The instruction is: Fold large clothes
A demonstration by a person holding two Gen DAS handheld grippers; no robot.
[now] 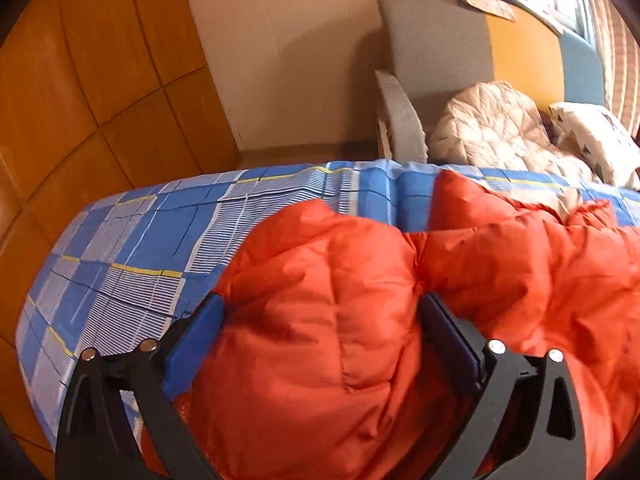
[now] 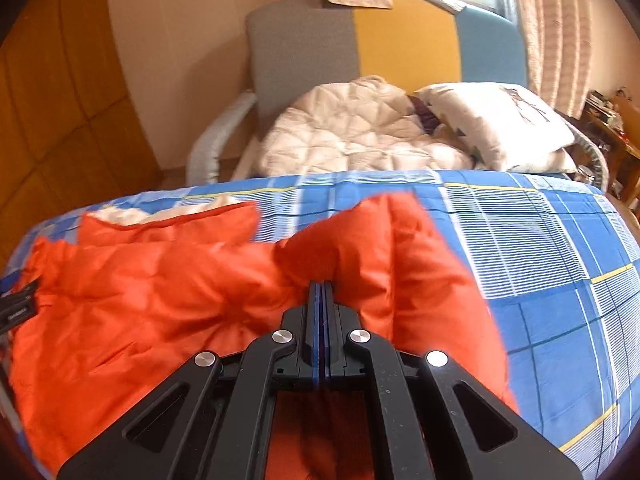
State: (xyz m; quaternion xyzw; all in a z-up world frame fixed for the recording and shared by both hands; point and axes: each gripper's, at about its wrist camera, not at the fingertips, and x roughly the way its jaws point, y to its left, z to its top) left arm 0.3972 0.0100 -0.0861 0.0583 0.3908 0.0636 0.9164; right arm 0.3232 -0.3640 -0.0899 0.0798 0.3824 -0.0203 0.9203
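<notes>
Nearest you, your left gripper (image 1: 320, 344) stands spread wide, blue pads (image 1: 192, 344) either side of a puffy bulge of the orange jacket (image 1: 340, 280); the pads flank it and do not look to be squeezing, so that side reads as let go. Your right gripper (image 2: 322, 292) is clamped tight, pads together, and orange fabric bunches around the tips; it looks pinched there, though the fold hides the actual bite.

The jacket lies across the bed (image 1: 120, 248), on the blue checked sheet, spreading from your left hand to your right, with a pale lining showing at its far edge.

Risks from here: with only one hand gripping, a pull by the right could drag the whole jacket sideways and skew the fold. The slick, puffy shell may slip out of a thin pinch. If your left closes where it stands, it could grab a thick wad and leave a lump.

Beyond the bed stands a chair (image 2: 304, 40) with a cream quilted garment (image 2: 352, 136) and a pillow (image 2: 500, 124) on its seat; a curtain (image 2: 556, 32) hangs at the window.

Count: two grippers, one orange jacket, one bed, one chair, one pillow, one cream garment.
</notes>
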